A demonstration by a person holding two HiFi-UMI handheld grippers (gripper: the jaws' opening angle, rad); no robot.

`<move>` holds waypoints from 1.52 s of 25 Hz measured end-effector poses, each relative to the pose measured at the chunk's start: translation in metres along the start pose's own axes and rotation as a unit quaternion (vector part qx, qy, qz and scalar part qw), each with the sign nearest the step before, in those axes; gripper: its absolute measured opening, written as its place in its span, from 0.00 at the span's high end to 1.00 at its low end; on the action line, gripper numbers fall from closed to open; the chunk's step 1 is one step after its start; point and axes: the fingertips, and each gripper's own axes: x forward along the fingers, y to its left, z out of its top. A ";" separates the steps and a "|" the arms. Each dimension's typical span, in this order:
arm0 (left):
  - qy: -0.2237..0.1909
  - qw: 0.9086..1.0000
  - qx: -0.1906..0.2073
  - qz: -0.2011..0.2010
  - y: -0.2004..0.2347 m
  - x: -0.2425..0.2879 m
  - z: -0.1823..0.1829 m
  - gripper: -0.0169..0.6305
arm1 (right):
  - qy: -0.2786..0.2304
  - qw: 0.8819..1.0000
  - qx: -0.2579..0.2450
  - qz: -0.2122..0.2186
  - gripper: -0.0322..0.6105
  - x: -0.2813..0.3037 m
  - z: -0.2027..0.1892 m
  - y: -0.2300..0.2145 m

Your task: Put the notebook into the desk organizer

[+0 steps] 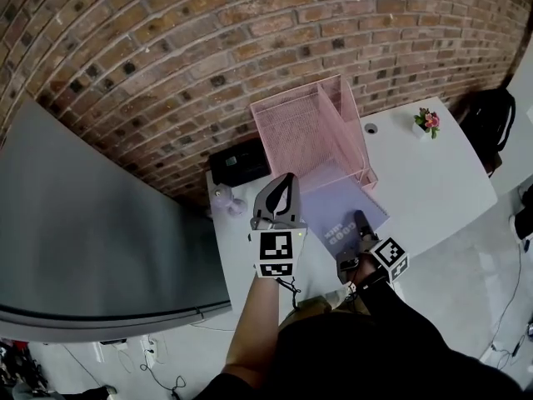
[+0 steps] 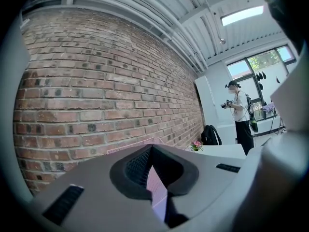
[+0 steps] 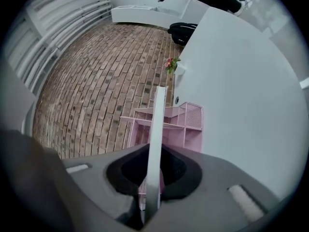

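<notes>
A pink mesh desk organizer [image 1: 310, 127] stands on the white desk [image 1: 425, 182] against the brick wall. The lavender notebook [image 1: 337, 207] lies in front of it, its far edge at the organizer's open front. My right gripper [image 1: 360, 220] is shut on the notebook's near edge. In the right gripper view the notebook [image 3: 158, 115] runs edge-on from the jaws toward the organizer [image 3: 188, 127]. My left gripper [image 1: 288, 180] hovers at the notebook's left side, shut. In the left gripper view its jaws [image 2: 151, 148] meet at the tips, and only a pink-lavender sliver shows through the gap.
A black box [image 1: 240, 162] and a small lavender figure [image 1: 223, 197] sit at the desk's back left. A small flower pot [image 1: 427, 122] stands at the right, a black backpack [image 1: 491, 115] beyond it. A grey panel [image 1: 83, 223] borders the left. A person [image 2: 240, 115] stands far off.
</notes>
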 end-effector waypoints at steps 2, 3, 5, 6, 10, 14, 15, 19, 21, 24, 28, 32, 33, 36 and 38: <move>-0.004 1.000 -0.002 -0.002 0.005 -0.005 0.000 0.96 | -0.016 1.000 0.026 0.005 0.90 -0.005 0.002 -0.003; -0.006 1.000 -0.002 -0.002 0.007 -0.008 0.000 0.96 | -0.027 0.999 0.035 0.009 0.90 -0.007 0.006 -0.004; -0.009 1.000 -0.003 -0.002 0.011 -0.013 0.000 0.96 | -0.052 0.997 0.049 0.014 0.90 -0.008 0.012 -0.003; -0.010 1.000 -0.004 -0.002 0.013 -0.016 0.000 0.96 | -0.061 0.997 0.053 0.015 0.90 -0.008 0.013 -0.002; -0.010 1.000 -0.004 -0.004 0.020 -0.027 -0.003 0.96 | -0.065 0.997 0.042 0.014 0.90 -0.007 0.002 0.002; -0.011 1.000 -0.004 0.000 0.029 -0.037 -0.005 0.96 | -0.023 0.999 0.018 0.024 0.89 -0.005 -0.027 0.010; -0.012 1.000 -0.005 0.000 0.030 -0.040 -0.005 0.96 | -0.009 1.000 0.010 0.027 0.88 -0.005 -0.037 0.013; -0.014 1.000 -0.008 0.002 0.036 -0.046 -0.007 0.96 | 0.038 0.998 -0.035 0.033 0.87 -0.010 -0.065 0.017; -0.013 1.000 -0.009 0.000 0.036 -0.048 -0.009 0.96 | 0.068 0.994 -0.068 0.042 0.80 -0.013 -0.074 0.020; -0.013 1.000 -0.010 -0.003 0.035 -0.048 -0.011 0.96 | 0.115 0.983 -0.134 0.055 0.79 -0.017 -0.086 0.024; -0.010 1.000 -0.009 -0.005 0.036 -0.048 -0.014 0.96 | 0.176 0.964 -0.188 0.063 0.79 -0.024 -0.104 0.021; -0.010 1.000 -0.009 -0.005 0.037 -0.045 -0.015 0.96 | 0.258 0.936 -0.226 0.072 0.79 -0.038 -0.126 0.012; -0.009 1.000 -0.009 -0.003 0.038 -0.044 -0.016 0.96 | 0.266 0.933 -0.233 0.072 0.79 -0.040 -0.128 0.010; -0.006 1.000 -0.009 0.001 0.041 -0.041 -0.017 0.96 | 0.256 0.937 -0.232 0.058 0.87 -0.035 -0.119 0.005; -0.006 1.000 -0.008 0.002 0.043 -0.039 -0.017 0.96 | 0.248 0.936 -0.245 0.049 0.90 -0.028 -0.111 0.003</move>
